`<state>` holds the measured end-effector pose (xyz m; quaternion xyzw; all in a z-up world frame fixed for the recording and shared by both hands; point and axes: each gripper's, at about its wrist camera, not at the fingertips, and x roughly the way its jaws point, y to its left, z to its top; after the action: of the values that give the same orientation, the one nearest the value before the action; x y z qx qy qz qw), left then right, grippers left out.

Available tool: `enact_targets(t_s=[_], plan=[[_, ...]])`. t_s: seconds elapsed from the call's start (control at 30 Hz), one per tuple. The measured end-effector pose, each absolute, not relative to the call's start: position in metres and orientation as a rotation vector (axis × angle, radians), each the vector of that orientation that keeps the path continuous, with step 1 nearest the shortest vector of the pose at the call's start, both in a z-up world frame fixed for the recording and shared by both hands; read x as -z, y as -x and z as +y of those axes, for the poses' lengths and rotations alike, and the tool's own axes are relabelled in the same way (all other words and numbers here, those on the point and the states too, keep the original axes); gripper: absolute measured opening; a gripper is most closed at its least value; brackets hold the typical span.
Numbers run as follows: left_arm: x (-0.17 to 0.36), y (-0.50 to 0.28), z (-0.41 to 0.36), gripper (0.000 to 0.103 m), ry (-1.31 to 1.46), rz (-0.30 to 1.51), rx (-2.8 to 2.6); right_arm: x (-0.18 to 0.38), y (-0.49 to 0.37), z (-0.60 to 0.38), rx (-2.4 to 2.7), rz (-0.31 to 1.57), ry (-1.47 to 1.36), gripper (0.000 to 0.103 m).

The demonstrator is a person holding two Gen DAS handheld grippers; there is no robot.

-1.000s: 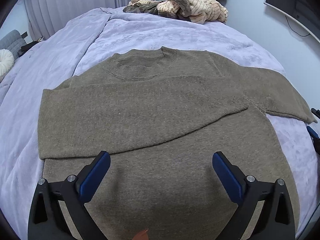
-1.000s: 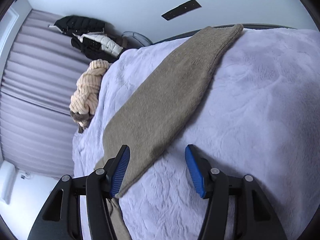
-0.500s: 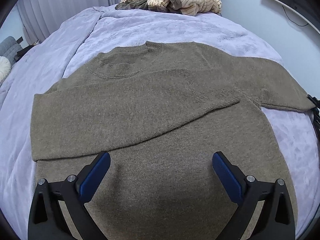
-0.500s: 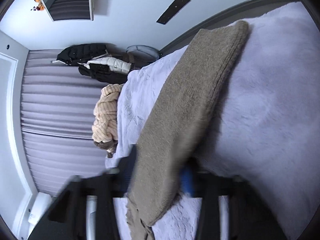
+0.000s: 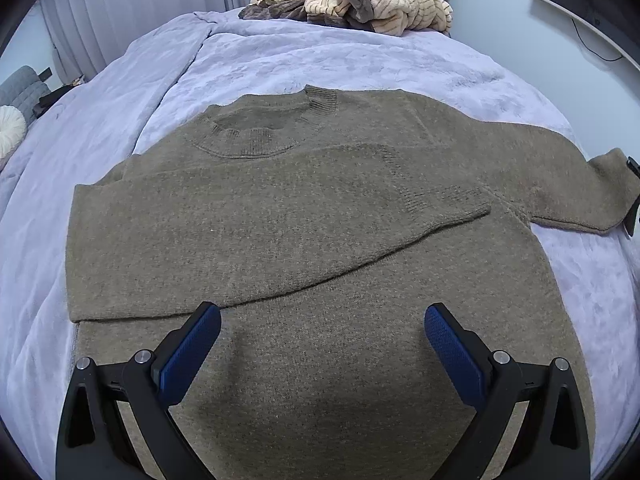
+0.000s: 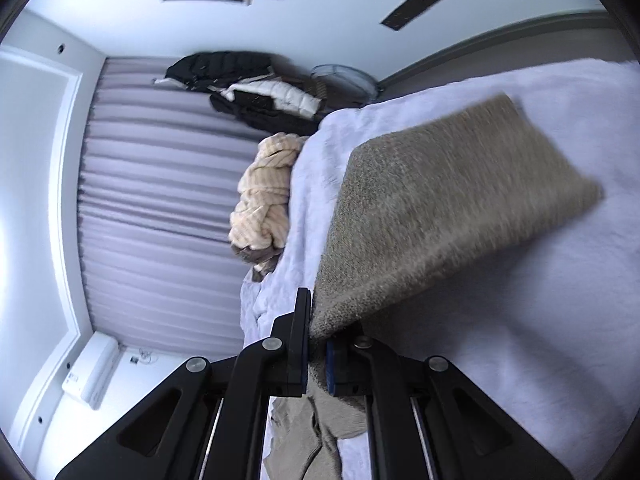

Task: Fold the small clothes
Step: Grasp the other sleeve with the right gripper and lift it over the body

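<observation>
An olive-brown knit sweater point(image 5: 320, 248) lies flat on the lilac bed point(image 5: 304, 60), collar at the far side. One sleeve is folded across its chest; the other sleeve point(image 5: 560, 184) stretches out to the right. My left gripper point(image 5: 322, 336) is open and empty, hovering over the sweater's lower body. My right gripper point(image 6: 318, 344) is shut on the right sleeve point(image 6: 432, 216) near its edge, and the sleeve rises off the bed. Its tip shows at the right edge of the left wrist view point(image 5: 632, 196).
A pile of cream and brown knitwear point(image 5: 360, 4) sits at the far end of the bed, also in the right wrist view point(image 6: 264, 204). Dark and white jackets point(image 6: 248, 88) hang by the curtains. A screen point(image 5: 592, 4) hangs on the right wall.
My right gripper has closed on the outstretched sleeve and lifted it off the bed. My left gripper stays open, its view shifted slightly over the sweater.
</observation>
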<state>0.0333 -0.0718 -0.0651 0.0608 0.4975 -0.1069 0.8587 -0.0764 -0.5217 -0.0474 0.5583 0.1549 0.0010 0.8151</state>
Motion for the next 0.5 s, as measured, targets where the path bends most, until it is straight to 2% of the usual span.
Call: enact_targets(t_s=[0.3,0.5], plan=[[0.06,-0.041,-0.038,0.102,-0.064,1.015,0.186,-0.015,0.007,-0.411,-0.233,0.461,-0.873,0.007],[0.063,-0.051,0.001,0.102,0.003,1.011,0.114,0.001,-0.044,-0.297,-0.365,0.66,-0.673,0.007]])
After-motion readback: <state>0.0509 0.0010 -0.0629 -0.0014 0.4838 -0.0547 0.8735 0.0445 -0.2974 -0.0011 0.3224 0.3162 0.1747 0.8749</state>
